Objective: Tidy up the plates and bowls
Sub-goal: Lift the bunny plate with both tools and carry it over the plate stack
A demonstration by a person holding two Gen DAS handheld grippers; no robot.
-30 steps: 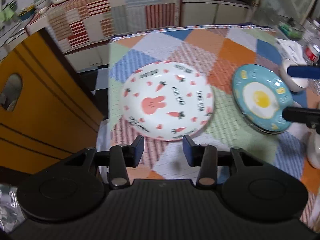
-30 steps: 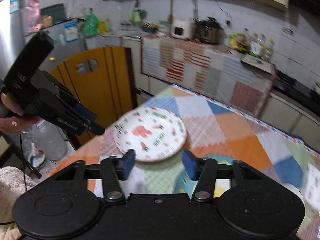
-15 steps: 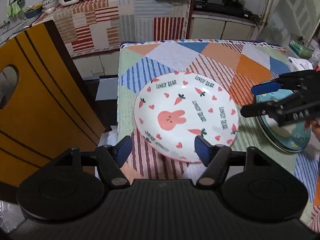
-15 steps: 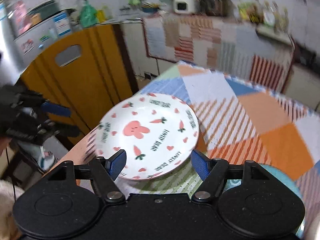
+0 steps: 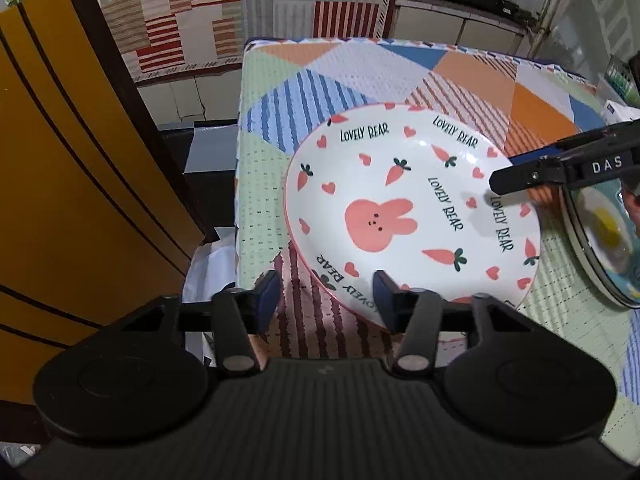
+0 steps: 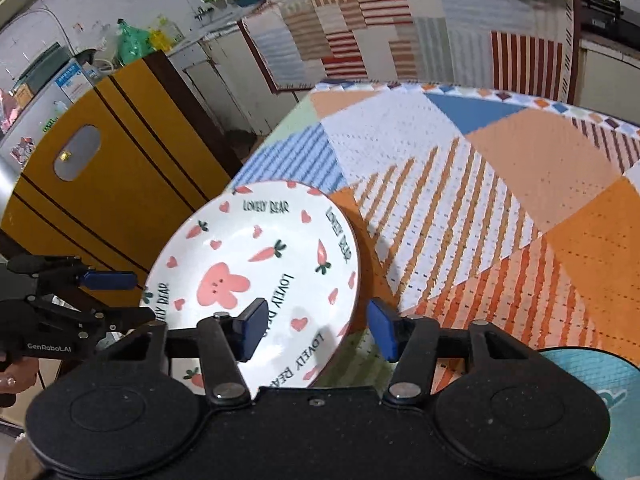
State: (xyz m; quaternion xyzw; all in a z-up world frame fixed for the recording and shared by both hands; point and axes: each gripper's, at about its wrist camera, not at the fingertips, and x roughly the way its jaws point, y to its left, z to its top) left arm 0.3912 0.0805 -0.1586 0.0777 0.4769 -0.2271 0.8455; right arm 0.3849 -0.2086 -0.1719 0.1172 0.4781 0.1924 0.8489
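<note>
Both open tools (image 5: 326, 296) (image 6: 316, 330) have closed on the rabbit plate's (image 5: 400, 216) rim

"LOVELY BEAR" is printed in dark letters several times on the rabbit-and-carrot plate (image 5: 412, 216): in the left wrist view at 11, 1 and 3 o'clock on its rim, once right of the rabbit, and, partly hidden, at 6 o'clock. The right gripper (image 5: 496, 182), entering at 3 o'clock, bears white "DAS". In the right wrist view the left gripper (image 6: 140, 298), at 9 o'clock, reads "GenRobot.AI". Labels on the far appliances are illegible.
</note>
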